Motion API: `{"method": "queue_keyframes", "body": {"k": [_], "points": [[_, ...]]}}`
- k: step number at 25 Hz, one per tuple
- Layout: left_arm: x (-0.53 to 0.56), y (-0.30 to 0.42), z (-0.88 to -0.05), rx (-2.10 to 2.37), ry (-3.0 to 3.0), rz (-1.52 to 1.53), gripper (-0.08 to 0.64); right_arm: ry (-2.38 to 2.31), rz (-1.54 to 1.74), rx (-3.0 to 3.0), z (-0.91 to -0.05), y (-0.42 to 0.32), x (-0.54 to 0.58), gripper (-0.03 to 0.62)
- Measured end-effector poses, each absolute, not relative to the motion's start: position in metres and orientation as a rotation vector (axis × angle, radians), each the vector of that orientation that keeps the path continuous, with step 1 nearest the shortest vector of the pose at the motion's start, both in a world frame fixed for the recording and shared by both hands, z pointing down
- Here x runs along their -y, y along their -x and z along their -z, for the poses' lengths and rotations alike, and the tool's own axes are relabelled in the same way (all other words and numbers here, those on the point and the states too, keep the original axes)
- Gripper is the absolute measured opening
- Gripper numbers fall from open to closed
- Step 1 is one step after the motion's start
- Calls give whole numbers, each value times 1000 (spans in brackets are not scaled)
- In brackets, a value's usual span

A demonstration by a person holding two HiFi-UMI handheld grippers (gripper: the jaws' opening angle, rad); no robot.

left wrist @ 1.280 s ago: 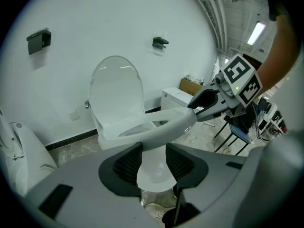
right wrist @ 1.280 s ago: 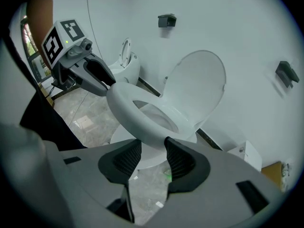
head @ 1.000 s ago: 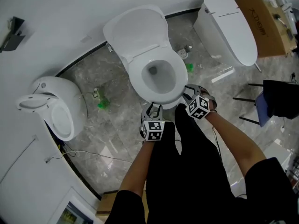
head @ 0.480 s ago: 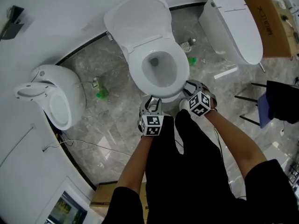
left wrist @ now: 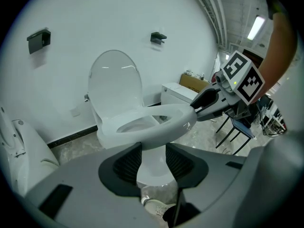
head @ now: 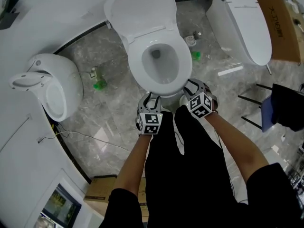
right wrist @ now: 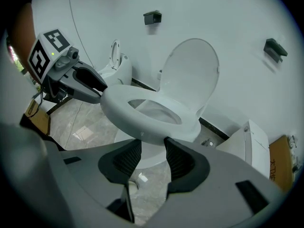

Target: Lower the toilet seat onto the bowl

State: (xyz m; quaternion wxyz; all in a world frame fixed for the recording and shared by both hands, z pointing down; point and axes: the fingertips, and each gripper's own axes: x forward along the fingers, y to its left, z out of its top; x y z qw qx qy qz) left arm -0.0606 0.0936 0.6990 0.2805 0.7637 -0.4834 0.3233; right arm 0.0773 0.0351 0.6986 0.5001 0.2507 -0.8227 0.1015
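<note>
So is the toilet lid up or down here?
Up. The lid stands raised against the wall behind the bowl in both gripper views, and the head view shows the bowl's opening uncovered.

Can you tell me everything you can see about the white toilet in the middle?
The toilet is white, smooth and shiny, like glazed ceramic. Its oval lid stands up and leans back toward the white wall. The ring-shaped seat looks to lie flat on the bowl. The toilet stands on a grey marbled floor. The left gripper and the right gripper, both open, sit at its front edge; I cannot tell whether they touch it.
</note>
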Motion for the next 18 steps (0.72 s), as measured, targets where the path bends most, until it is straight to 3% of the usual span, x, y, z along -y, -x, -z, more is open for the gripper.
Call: {"method": "queue_keyframes", "body": {"k": [18], "points": [[-112, 53, -731, 1274, -2007, -893, 164, -580, -273, 2003, -732, -86, -53, 167]]}}
